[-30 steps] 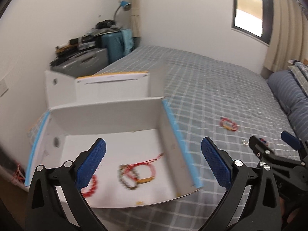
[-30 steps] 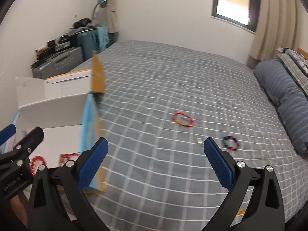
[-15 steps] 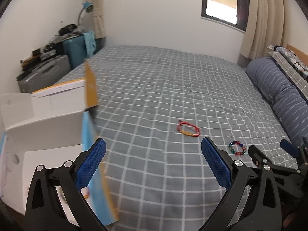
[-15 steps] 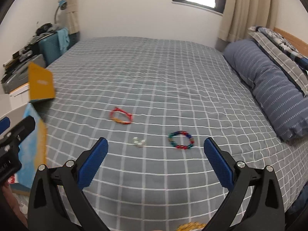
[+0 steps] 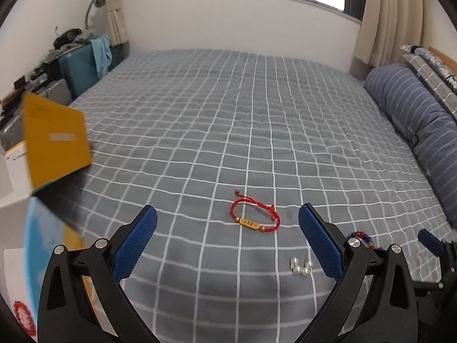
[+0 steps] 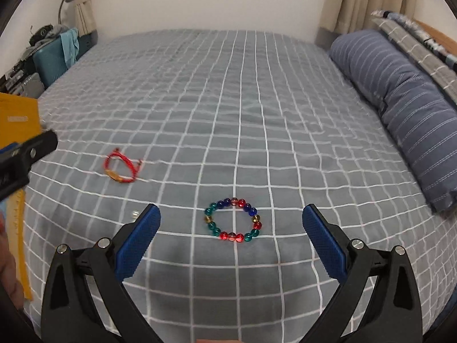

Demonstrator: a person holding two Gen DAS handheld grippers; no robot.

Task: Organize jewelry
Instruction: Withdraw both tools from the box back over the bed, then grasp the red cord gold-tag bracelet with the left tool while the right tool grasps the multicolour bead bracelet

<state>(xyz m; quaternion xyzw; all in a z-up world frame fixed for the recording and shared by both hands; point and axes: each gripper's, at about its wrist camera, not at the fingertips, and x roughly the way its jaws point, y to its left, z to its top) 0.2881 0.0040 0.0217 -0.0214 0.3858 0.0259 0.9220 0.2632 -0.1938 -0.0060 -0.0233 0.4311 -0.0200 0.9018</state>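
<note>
A red cord bracelet point(image 5: 255, 216) with a gold bar lies on the grey checked bedspread, just ahead of my open left gripper point(image 5: 227, 240). Small clear beads point(image 5: 300, 266) lie close to its right finger. A multicoloured bead bracelet point(image 6: 233, 220) lies between the open fingers of my right gripper point(image 6: 230, 240), slightly ahead of them. The red cord bracelet point(image 6: 122, 166) shows to its left. A white box point(image 5: 12, 220) with a yellow flap stands at the left, a red bead bracelet point(image 5: 25, 321) inside it.
Blue striped pillows point(image 6: 400, 91) line the bed's right side. Suitcases and clutter point(image 5: 71, 65) stand beside the bed at the far left. The left gripper's body point(image 6: 20, 157) juts in at the right wrist view's left edge.
Both grippers have swung right, away from the box and over the bedspread. The red cord bracelet now sits ahead of the left gripper, the multicoloured one ahead of the right.
</note>
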